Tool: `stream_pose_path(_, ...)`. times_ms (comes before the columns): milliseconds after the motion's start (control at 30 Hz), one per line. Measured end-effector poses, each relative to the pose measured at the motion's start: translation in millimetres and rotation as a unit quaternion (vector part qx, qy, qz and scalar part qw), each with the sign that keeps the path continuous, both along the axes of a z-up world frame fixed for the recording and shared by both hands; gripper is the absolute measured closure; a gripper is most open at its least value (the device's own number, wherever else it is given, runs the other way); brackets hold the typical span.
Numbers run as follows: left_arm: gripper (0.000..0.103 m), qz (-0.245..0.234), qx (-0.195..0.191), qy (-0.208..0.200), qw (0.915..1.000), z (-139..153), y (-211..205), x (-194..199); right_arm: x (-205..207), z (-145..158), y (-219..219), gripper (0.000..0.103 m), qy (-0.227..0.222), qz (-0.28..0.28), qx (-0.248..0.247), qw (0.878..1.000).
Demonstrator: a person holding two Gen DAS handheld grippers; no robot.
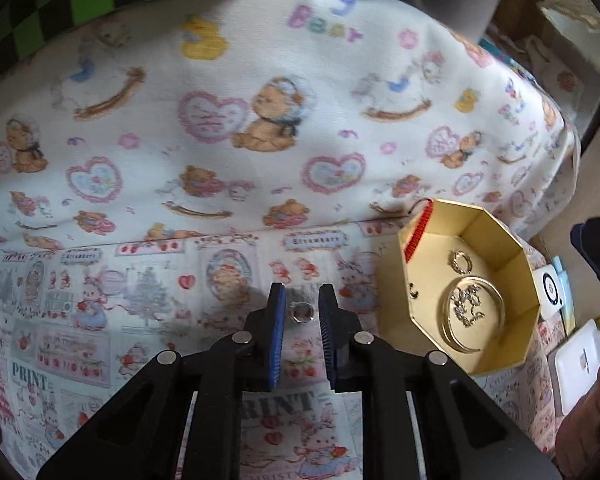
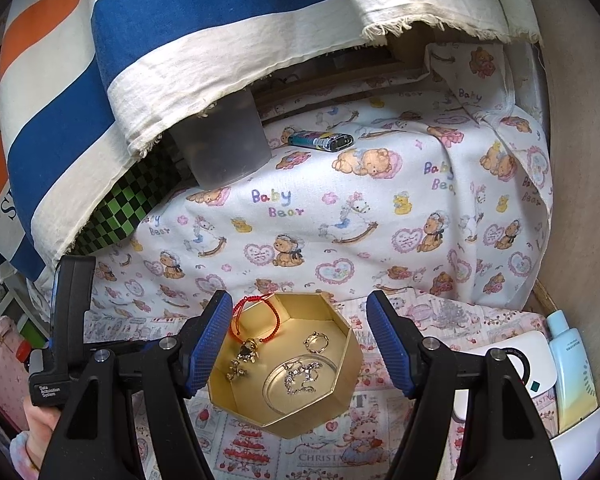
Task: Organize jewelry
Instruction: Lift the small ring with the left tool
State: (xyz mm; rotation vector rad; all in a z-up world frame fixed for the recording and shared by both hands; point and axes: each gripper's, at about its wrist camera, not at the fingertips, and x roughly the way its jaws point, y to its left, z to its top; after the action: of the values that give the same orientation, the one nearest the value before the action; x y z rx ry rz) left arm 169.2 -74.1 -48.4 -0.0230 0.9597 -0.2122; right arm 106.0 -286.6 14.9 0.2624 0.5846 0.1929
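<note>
A small silver ring [image 1: 301, 312] lies on the printed cloth [image 1: 140, 300] between the blue pads of my left gripper [image 1: 302, 300]; narrow gaps show on both sides of it. To its right stands a gold octagonal box [image 1: 512, 264] holding a ring [image 1: 462, 262], a clear bangle [image 1: 448, 332] and a silver chain. In the right wrist view my right gripper [image 2: 298, 300] stands wide open, with the box [image 2: 340, 396] low between its fingers. A red cord bracelet [image 2: 252, 312] hangs over the box rim.
A lighter [image 2: 322, 140] and a grey tub [image 2: 224, 148] sit at the back under a striped cloth [image 2: 140, 40]. A white device [image 2: 532, 360] and a pale bottle [image 2: 570, 368] lie right of the box. A hand [image 2: 40, 420] holds the left gripper's handle.
</note>
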Motion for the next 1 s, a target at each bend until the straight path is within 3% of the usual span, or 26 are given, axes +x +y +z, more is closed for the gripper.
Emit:
stream_pose_path(200,0.091,-0.008,0.029,0.016,0.9994,-8,-16,1,0,1,-1,0.032,0.0,-0.005,0.003,1.0)
stream_pose_path(433,0.091,0.001,0.001,0.0,1.0,19,0,-22,-2,3,-4,0.032,0.0,-0.006,0.009,1.0)
stream_pose_path(533,0.091,0.005,0.013,-0.037,0.9992,45,18,-46,-6,4,0,0.032,0.0,-0.004,0.01,1.0)
stream_pose_path(667,0.091,0.089,-0.013,-0.118,0.9889,80,69,-91,-15,4,9,0.032,0.012,-0.033,-0.011,0.999)
stream_pose_path(733,0.091,0.101,-0.024,-0.144,0.9841,81,94,-101,-21,7,17,0.032,0.002,-0.019,-0.011,1.0)
stream_pose_path(833,0.091,0.095,-0.039,-0.152,0.983,77,111,-102,-25,17,41,0.032,0.0,0.008,-0.029,1.0)
stream_pose_path(933,0.091,0.109,-0.045,-0.14,0.9831,57,122,-91,-28,25,70,0.033,0.011,0.062,-0.031,0.997)
stream_pose_path(1000,0.091,0.111,-0.046,-0.127,0.9845,42,119,-87,-23,25,87,0.033,0.032,0.109,-0.007,0.993)
